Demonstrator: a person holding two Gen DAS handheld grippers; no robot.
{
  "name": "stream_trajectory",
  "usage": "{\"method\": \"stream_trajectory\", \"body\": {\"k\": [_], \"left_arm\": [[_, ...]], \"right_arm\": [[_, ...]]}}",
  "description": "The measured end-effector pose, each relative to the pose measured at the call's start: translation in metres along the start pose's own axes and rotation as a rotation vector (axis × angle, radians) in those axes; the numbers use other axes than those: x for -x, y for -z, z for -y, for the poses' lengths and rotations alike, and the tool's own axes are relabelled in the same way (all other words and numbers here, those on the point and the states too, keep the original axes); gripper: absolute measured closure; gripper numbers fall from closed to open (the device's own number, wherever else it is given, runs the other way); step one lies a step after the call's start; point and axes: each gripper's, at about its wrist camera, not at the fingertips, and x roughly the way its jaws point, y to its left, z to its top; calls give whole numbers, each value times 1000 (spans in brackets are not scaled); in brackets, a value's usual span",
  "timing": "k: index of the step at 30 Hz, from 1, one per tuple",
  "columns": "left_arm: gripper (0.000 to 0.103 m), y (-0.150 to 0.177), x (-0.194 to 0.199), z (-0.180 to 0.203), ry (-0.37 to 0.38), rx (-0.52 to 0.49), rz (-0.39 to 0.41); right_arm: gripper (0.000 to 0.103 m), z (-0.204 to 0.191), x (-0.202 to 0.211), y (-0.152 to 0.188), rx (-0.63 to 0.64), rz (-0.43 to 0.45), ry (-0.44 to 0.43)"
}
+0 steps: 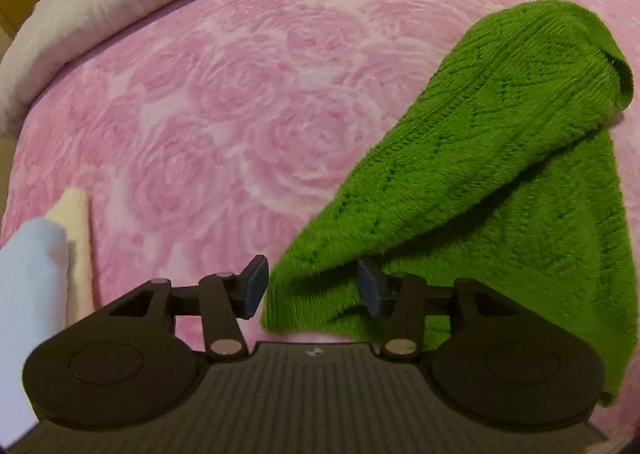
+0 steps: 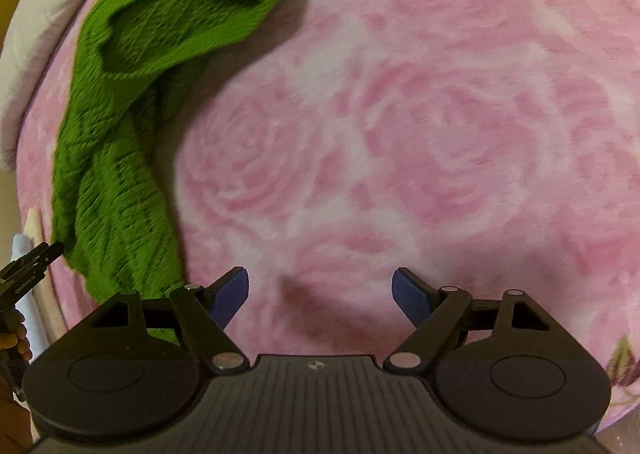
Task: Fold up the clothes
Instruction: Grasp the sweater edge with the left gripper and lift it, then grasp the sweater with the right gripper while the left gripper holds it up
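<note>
Knitwear is the job: a green knitted garment [image 1: 480, 182] lies crumpled on the pink rose-patterned bed cover [image 1: 240, 114], over to the right in the left wrist view and far left in the right wrist view. One section is doubled over another, with a rolled opening showing at the far end.

Left tongs [image 1: 314, 286] stand open with the near corner of the knit lying between the pads; nothing is pinched yet. Right tongs [image 2: 320, 296] are spread wide over bare cover, well apart from the garment, holding nothing.

Judging by the fuzzy, open stitch, this piece should be light, soft and limp, stretching and sagging when lifted rather than holding shape. A firm pinch on the hem corner near the left tongs looks best. Pale folded cloths [image 1: 48, 254] sit at near left.
</note>
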Motion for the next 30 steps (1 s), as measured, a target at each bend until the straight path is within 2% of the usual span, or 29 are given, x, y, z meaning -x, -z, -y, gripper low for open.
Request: {"method": "stream_trajectory", "body": {"k": [3, 4, 5, 6, 8, 11, 15, 18, 20, 24, 26, 27, 28, 30], "left_arm": [[59, -3, -22, 5, -11, -97, -28], [64, -1, -27, 6, -9, -125, -29], [88, 0, -33, 8, 19, -142, -40], [97, 0, -36, 8, 46, -129, -59], [97, 1, -31, 0, 73, -56, -54], [97, 4, -18, -20, 117, 69, -41], [97, 3, -7, -33, 169, 151, -28], [97, 3, -8, -30, 169, 153, -27], [94, 5, -12, -30, 178, 163, -26], [87, 8, -23, -34, 195, 195, -14], [87, 8, -28, -32, 202, 192, -20], [87, 8, -31, -30, 207, 189, -25], [94, 7, -33, -29, 213, 185, -30], [97, 6, -31, -25, 209, 183, -43]], "right_arm": [[21, 6, 2, 0, -15, 6, -2], [20, 6, 2, 1, -13, 8, -2], [20, 6, 2, 2, -10, 11, -2], [20, 6, 2, 3, -8, 13, -2], [22, 4, 3, 6, -10, 14, -21], [36, 1, -1, 18, -78, -22, -160], [38, 1, -34, 50, -313, -191, -421], [38, 2, -63, 77, -489, -263, -552], [38, 2, -79, 89, -566, -261, -606], [39, -4, -101, 96, -634, -224, -660], [50, -7, -110, 95, -664, -220, -675], [70, -9, -114, 95, -679, -221, -692], [86, -10, -115, 95, -682, -215, -699], [91, -12, -108, 91, -661, -177, -679]]}}
